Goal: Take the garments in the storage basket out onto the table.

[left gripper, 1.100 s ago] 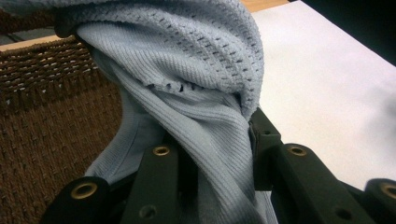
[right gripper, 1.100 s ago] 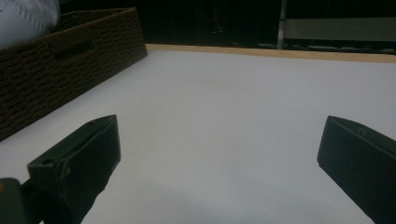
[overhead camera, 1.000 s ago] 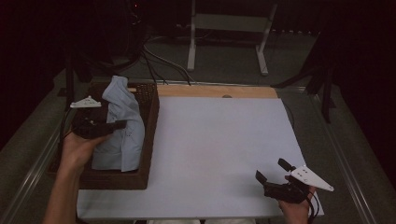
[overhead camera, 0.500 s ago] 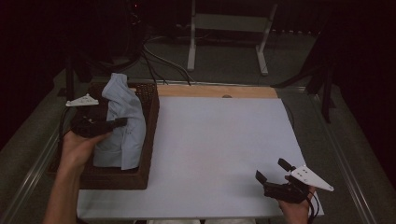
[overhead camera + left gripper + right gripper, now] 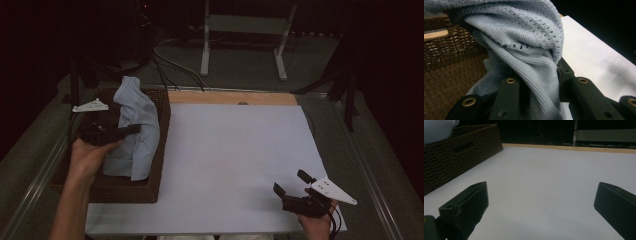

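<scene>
My left gripper (image 5: 131, 130) pinches the light blue garment (image 5: 135, 131) above the wicker basket (image 5: 161, 150) (right gripper (image 5: 292, 183) gapes, holding nothing).

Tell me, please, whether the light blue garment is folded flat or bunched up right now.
Bunched up. The light blue garment is gathered into a twisted ridge between the left gripper's jaws, and its lower part hangs crumpled in the wicker basket.

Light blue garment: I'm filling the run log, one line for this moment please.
left gripper: shut on light blue garment | wicker basket: garment partly inside | right gripper: open, empty
</scene>
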A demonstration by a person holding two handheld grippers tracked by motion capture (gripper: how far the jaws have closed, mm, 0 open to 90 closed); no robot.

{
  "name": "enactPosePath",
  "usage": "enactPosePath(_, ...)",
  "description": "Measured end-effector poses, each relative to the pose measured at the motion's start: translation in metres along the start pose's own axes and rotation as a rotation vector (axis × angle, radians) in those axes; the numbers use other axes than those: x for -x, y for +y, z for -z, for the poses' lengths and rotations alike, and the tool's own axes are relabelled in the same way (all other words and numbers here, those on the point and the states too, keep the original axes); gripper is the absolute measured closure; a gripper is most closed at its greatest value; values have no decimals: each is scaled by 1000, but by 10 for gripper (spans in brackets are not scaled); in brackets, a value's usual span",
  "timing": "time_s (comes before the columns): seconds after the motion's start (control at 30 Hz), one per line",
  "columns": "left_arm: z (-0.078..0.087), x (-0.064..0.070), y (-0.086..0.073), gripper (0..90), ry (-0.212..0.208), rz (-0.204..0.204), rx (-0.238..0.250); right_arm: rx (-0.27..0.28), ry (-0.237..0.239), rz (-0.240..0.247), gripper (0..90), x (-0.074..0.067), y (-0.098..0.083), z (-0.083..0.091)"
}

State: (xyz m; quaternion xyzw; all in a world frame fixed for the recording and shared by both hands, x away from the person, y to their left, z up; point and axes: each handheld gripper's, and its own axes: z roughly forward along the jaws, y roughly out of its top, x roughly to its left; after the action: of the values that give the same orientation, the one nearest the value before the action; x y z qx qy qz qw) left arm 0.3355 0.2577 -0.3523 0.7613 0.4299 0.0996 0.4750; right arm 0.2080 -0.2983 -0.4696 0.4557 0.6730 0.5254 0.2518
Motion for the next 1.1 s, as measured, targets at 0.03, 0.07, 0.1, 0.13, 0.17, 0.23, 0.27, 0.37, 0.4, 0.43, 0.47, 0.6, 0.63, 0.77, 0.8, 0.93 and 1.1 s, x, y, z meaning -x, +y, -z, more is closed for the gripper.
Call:
enactPosePath(0.03,-2,2,1,725,-3,-1,0,-1,0,0,0,0,0,0)
enactPosePath(0.07,-2,2,1,726,-3,-1,0,-1,0,0,0,0,0,0)
enactPosePath(0.1,-2,2,1,726,-3,-1,0,-1,0,0,0,0,0,0)
enactPosePath(0.13,-4,4,4,726,-9,-5,0,-1,0,0,0,0,0,0)
enactPosePath(0.17,-5,5,5,726,-11,-5,1,1,0,1,0,1,0,0)
enactPosePath(0.23,-8,9,8,726,-18,-13,4,0,0,0,0,1,0,0)
enactPosePath(0.27,-9,11,9,726,-20,-16,4,0,0,1,0,1,0,0)
enactPosePath(0.37,-11,14,10,726,-25,-22,9,-1,1,1,0,0,0,0)
enactPosePath(0.4,-13,17,12,726,-31,-29,9,1,1,2,0,1,0,0)
enactPosePath(0.43,-13,17,12,726,-31,-29,9,1,1,2,0,1,0,0)
enactPosePath(0.47,-16,19,14,726,-34,-31,8,1,0,2,0,1,0,0)
enactPosePath(0.6,-20,23,16,726,-39,-37,8,4,-1,2,0,1,0,0)
enactPosePath(0.63,-20,24,17,726,-41,-38,10,3,-1,2,0,1,0,0)
enactPosePath(0.77,-24,27,18,726,-44,-46,8,5,-1,2,0,1,0,1)
enactPosePath(0.8,-26,29,19,726,-46,-47,6,5,-1,2,0,1,0,1)
enactPosePath(0.93,-28,31,20,725,-50,-53,6,5,-2,0,0,1,0,1)
enactPosePath(1.1,-33,36,23,726,-61,-58,5,6,-1,3,0,1,0,1)
